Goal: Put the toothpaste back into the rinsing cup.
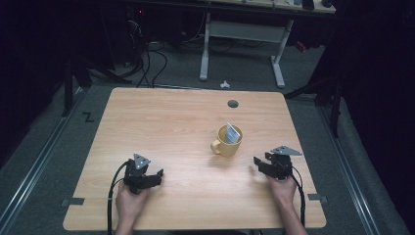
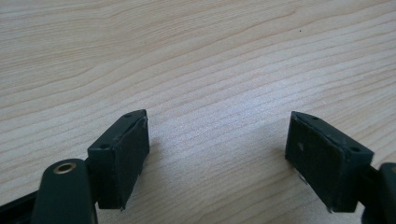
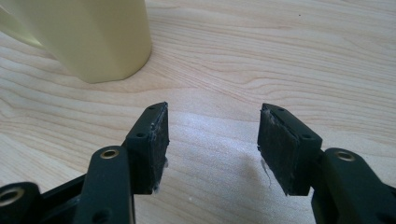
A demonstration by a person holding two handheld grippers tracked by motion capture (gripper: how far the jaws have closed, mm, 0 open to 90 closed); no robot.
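Your right claw rests low over the worktop with its jaws spread wide and nothing between them; in the right gripper view the yellow mug stands ahead of it and off to its left, near but not touching. Seen from the high view, the mug sits just ahead of that claw, toward the middle of the worktop, with its handle turned away from your right claw, toward your left one. A small packet stands tilted inside it, leaning on the rim, probably so that its upper end sticks out where a jaw can catch it. The packet looks pale blue and white; any writing on it is too small to read, and the mug shows no label. Your left claw lies well apart from the mug, which is off to its right and ahead; its jaws are spread wide too, holding nothing, with bare wood between its pads. Both claws appear parked at the near edge, ready rather than working.
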